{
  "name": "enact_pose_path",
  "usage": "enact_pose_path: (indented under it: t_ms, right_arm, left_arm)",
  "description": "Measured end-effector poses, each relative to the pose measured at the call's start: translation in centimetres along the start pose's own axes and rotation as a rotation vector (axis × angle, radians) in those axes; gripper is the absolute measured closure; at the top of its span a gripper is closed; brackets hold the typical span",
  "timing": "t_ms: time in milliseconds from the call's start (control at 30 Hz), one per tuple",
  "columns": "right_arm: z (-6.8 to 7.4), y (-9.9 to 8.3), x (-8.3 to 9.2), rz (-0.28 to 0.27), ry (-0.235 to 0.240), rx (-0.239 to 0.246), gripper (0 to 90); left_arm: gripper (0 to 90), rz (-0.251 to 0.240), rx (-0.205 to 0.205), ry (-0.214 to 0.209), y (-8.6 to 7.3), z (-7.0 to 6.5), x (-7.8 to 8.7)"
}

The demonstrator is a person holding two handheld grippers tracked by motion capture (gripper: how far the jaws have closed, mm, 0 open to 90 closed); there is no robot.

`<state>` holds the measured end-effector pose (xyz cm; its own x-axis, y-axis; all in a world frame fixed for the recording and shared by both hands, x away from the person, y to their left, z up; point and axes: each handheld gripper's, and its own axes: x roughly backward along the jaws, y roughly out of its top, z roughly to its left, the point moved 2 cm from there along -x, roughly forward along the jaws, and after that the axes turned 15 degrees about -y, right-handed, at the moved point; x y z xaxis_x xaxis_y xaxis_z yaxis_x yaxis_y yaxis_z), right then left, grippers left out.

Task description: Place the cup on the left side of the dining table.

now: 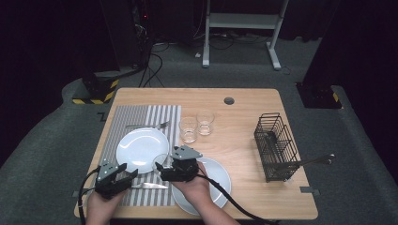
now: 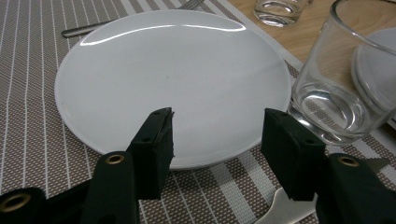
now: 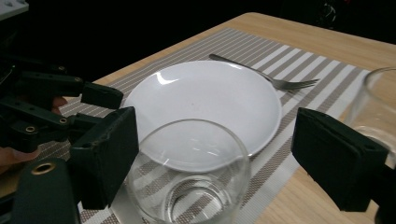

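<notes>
The right gripper [image 1: 162,167] hovers by the striped placemat [image 1: 141,117], fingers [image 3: 105,154] spread wide on either side of a clear glass [image 3: 187,175]; the left pad sits just beside the glass wall, the right pad stands well apart from it, so nothing is pinched. In the high view this glass [image 1: 161,161] sits at the placemat's right edge, between 2 white plates: one plate [image 1: 141,147] on the placemat and a second plate [image 1: 218,180] on the bare worktop [image 1: 244,136] under the right hand [image 1: 197,190].

The left gripper [image 1: 130,177] rests low at the near edge of the placemat, its fingers [image 2: 154,149] spread and empty, pointing at the plate [image 2: 173,79] in front of them. A knife [image 1: 150,185] lies just beside its tips.

A fork [image 1: 148,125] lies behind the plate. 2 more glasses [image 1: 197,125] stand near the middle of the worktop, and a black wire basket [image 1: 276,146] stands well apart at the right.
</notes>
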<state>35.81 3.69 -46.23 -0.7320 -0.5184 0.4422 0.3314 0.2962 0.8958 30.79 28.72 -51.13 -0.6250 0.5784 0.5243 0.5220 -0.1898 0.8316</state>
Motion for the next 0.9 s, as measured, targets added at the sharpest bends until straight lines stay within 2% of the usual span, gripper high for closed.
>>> enact_pose_path:
  t_ms: [367,667,900]
  right_arm:
    - [-3.3,-0.7,1.4,0.003,-0.073,-0.024,19.1]
    - [-6.1,-2.5,2.4,0.034,-0.141,-0.039,24.2]
    - [-9.0,-4.4,3.7,0.055,-0.226,-0.045,29.8]
  left_arm:
    - [44.0,0.009,-0.008,-0.015,-0.1,-0.3,-0.3]
    - [43.9,0.022,-0.015,-0.021,-0.3,-0.5,-0.7]
    - [43.9,0.01,-0.031,-0.038,-0.3,-0.9,-1.0]
